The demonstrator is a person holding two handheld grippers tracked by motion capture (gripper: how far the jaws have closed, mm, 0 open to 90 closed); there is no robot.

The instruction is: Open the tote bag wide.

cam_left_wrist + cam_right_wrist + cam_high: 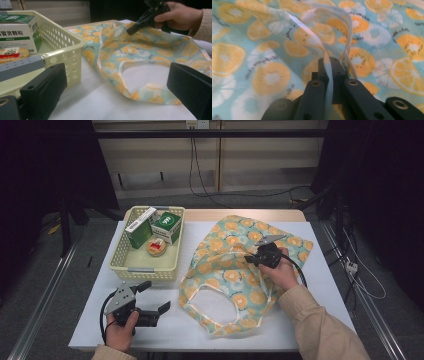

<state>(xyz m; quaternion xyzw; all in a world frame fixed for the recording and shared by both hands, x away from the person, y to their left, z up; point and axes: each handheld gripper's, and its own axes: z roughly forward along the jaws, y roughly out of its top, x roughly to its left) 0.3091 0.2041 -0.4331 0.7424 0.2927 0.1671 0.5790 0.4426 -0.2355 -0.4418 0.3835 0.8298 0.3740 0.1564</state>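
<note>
right gripper (pixel 253 256) pinching edge of fruit-print bag (pixel 235 275), centre-right of high view | left gripper (pixel 150 297) spread, idle, lower left, near basket (pixel 142 268) | risk: thin hem slipping from jaws if pulled sideways; bag dragging, bunching on table.

sleeve (pixel 320 325): beige knit | grippers: black (grey top plates), black cables

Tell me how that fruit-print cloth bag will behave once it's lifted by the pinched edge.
The fruit-print bag is probably floppy: it already lies in folds and creases. It looks light, thin fabric. Lifted by the right claw, shut on its hem, it will likely sag and drag rather than keep shape.
</note>
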